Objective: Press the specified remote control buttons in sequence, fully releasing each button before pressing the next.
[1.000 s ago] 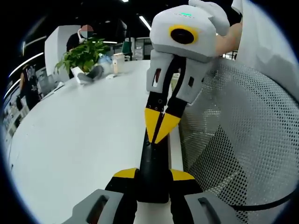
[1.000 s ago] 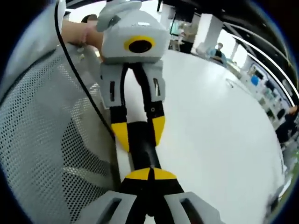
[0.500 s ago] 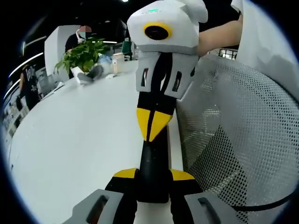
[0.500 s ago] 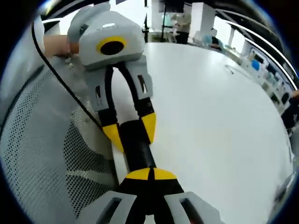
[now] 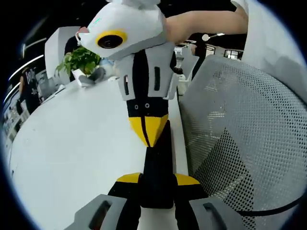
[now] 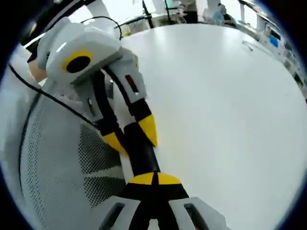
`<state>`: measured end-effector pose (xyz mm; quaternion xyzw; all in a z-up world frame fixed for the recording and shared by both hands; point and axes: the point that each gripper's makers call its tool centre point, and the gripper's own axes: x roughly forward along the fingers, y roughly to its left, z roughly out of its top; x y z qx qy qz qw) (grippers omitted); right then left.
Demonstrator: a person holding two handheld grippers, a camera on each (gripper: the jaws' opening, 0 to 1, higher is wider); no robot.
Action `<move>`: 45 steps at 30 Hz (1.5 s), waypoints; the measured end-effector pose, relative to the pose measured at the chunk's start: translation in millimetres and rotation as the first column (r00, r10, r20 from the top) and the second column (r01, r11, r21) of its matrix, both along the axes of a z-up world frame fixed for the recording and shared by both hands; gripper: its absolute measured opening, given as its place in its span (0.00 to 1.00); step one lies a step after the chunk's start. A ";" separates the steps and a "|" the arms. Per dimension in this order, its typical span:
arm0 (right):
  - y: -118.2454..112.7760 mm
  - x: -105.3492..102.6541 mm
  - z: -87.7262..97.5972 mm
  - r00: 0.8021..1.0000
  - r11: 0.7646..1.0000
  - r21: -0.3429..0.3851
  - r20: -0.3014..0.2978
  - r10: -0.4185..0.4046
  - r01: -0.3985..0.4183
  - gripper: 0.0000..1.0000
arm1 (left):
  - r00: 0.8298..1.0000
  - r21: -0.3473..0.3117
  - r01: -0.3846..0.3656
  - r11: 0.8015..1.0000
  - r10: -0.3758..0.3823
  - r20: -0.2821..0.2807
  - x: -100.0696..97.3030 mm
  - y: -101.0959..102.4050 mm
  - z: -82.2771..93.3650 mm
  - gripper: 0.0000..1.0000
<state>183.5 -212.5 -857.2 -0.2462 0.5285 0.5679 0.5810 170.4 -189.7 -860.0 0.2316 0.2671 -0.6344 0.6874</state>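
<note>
The black remote [image 5: 157, 167] is pinched by the left tool [image 5: 157, 184]; its long axis runs toward the right tool [image 5: 147, 130], whose pressed-together tips rest on its far end over the white surface [image 5: 76, 143].

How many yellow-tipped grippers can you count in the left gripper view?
2. The left gripper rises from the bottom, jaws around the black remote; the right gripper reaches down from above, closed tips on it.

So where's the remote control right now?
In both views, the black remote control is clamped by the left gripper, near the white table's edge, with the right gripper closed over it.
</note>
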 end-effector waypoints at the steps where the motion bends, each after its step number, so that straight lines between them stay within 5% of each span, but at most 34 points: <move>1: 0.3 0.1 -0.5 1.000 1.000 -0.018 -0.023 0.005 -0.005 0.00 | 1.000 0.000 0.000 1.000 0.000 0.000 0.0 0.1 -0.2 0.24; 12: 1.8 0.0 -3.0 0.994 0.991 -0.119 -0.091 0.055 -0.066 0.00 | 1.000 0.006 0.007 1.000 -0.007 0.006 -0.3 0.0 0.1 0.24; 24: 1.1 0.1 -3.9 0.988 0.982 -0.188 -0.154 -0.017 -0.013 0.00 | 1.000 0.007 0.008 1.000 -0.008 0.007 -0.1 -0.2 -0.3 0.24; 33: 0.9 -1.7 -3.6 0.995 0.976 -0.217 -0.103 0.012 -0.034 0.00 | 1.000 0.009 0.007 1.000 -0.007 0.008 0.1 0.1 -0.2 0.24; 45: 0.1 -0.4 -3.4 0.997 0.982 -0.186 0.055 0.045 -0.034 0.00 | 1.000 0.007 0.004 1.000 -0.005 0.007 -0.1 0.2 -0.1 0.24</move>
